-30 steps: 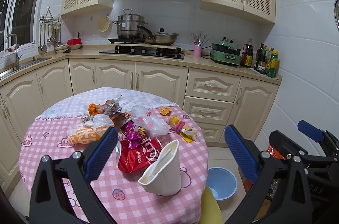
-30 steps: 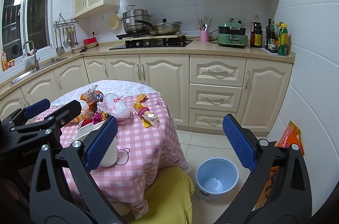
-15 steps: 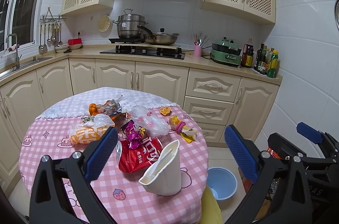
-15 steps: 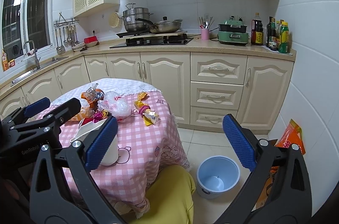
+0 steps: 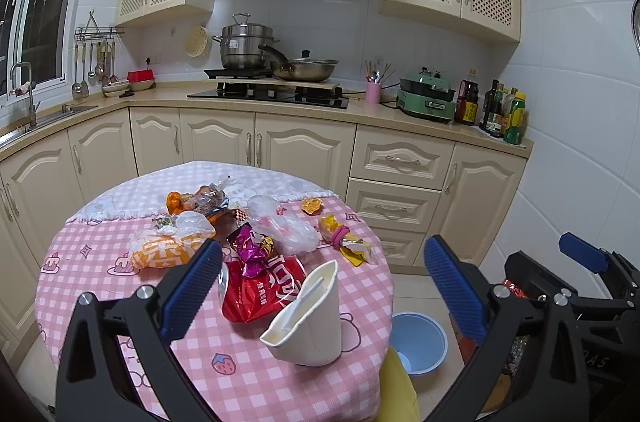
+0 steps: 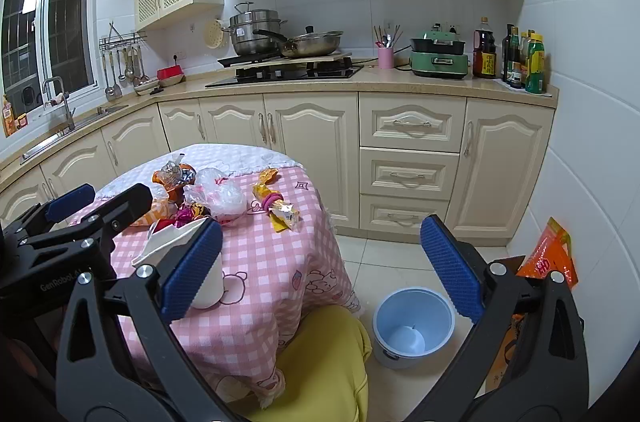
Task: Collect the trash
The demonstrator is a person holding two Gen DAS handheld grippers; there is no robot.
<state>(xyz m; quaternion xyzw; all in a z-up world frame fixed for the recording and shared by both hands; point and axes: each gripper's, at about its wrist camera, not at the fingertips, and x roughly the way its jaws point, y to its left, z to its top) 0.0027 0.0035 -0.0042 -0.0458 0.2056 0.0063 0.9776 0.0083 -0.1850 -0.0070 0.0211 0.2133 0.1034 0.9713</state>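
**Both grippers hang back from the table, nothing picked up yet**

Over the last second almost nothing has shifted: my left gripper [image 5: 322, 286] and right gripper [image 6: 318, 268] have only drifted slightly, so I judge the collecting has not started. Both have their jaws spread wide with nothing between them.

I take the crushed paper cup [image 5: 310, 318] as my landmark. It stands at the near edge of the pink checked table [image 5: 80, 286], its long axis tilted, the flattened mouth pointing up and away from me. Just behind it lies the red snack bag [image 5: 266, 292], touching it or nearly so, with a purple wrapper [image 5: 252, 248] on top. Further behind is a clear plastic bag [image 5: 284, 228]; to its right, a yellow wrapper [image 5: 346, 242]. Below and right of the cup, on the floor, the blue bin [image 6: 412, 322] stands upright and empty.
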